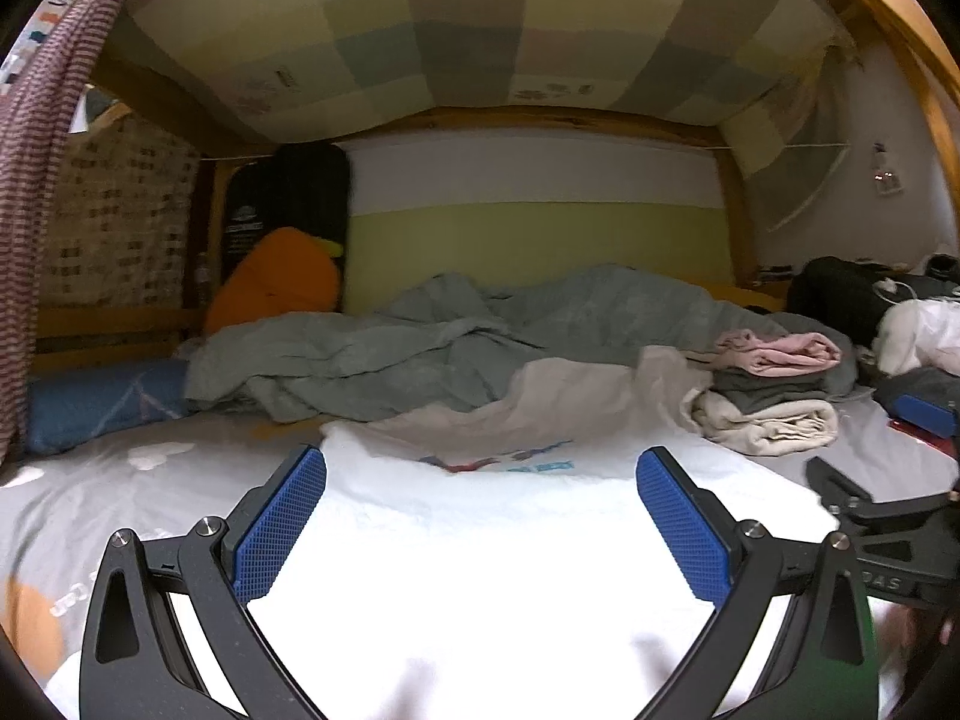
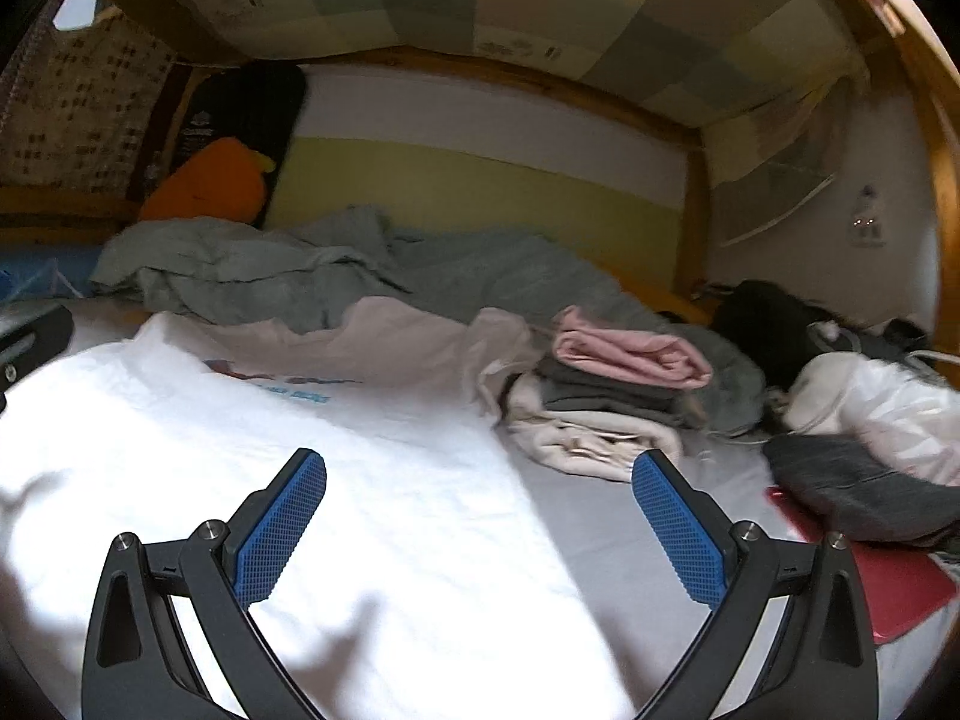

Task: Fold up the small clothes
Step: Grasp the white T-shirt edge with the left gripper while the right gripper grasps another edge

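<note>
white cotton fills the left wrist view: the t-shirt (image 1: 480, 540) lies spread on the bed (image 1: 120, 480) beneath the left gripper (image 1: 480, 516), jaws wide apart and empty, and its glare hides the near hem, so a pinch here could miss the edge or catch the bedsheet too. right wrist view shows what the left barely does, the shirt's right edge (image 2: 528, 516) under the equally open, empty right gripper (image 2: 480, 516), and the folded stack (image 2: 606, 396) just beside it, close enough that a careless sweep might topple it
</note>
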Demonstrator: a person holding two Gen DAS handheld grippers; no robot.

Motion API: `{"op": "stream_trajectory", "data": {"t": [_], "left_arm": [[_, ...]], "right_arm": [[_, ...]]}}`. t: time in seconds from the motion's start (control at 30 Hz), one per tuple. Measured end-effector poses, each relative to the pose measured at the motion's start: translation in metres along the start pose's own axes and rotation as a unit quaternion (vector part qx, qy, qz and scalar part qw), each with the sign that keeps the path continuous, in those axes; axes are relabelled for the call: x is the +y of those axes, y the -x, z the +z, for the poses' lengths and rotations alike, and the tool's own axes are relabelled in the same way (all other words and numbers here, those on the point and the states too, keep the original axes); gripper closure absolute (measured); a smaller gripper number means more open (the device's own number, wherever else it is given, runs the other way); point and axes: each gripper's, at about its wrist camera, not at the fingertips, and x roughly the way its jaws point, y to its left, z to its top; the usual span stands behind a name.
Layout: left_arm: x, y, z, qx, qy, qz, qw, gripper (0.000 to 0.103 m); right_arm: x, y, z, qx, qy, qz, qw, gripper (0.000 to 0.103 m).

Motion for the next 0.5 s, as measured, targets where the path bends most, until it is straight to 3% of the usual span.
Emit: {"op": "stream_trajectory", "data": {"t": [0.1,0.2,0.3,0.37,0.43,0.5], "left_arm": [[0.007,0.006,0.004,0.015,0.011,0.006,0.9998,0.0],[0.013,0.009,0.008,0.058,0.011,0.013,0.9982,0.0],[0.021,0.013,0.007,0.087,0.007,-0.007,0.9962,0.0],[0.04,0.016,0.011,0.095,0.045,-0.018,0.9943,0.0],[0.061,0.013,0.023,0.101,0.069,-0.017,0.9924,0.0],[0.082,-0.004,0.037,0.143,0.045,0.0,0.9887,0.0]], "right_arm": [[-0.009,0.013,0.003,0.012,-0.001,0.016,1.0,0.0],[-0.025,0.019,0.004,0.066,-0.007,0.043,0.997,0.0],[-0.056,0.019,-0.009,0.118,-0.07,0.076,0.988,0.001],[-0.076,0.014,-0.018,0.147,-0.12,0.104,0.976,0.009],[-0.093,0.004,-0.024,0.174,-0.155,0.12,0.965,0.024],[-0.105,-0.009,-0.026,0.2,-0.158,0.125,0.959,0.026]]}}
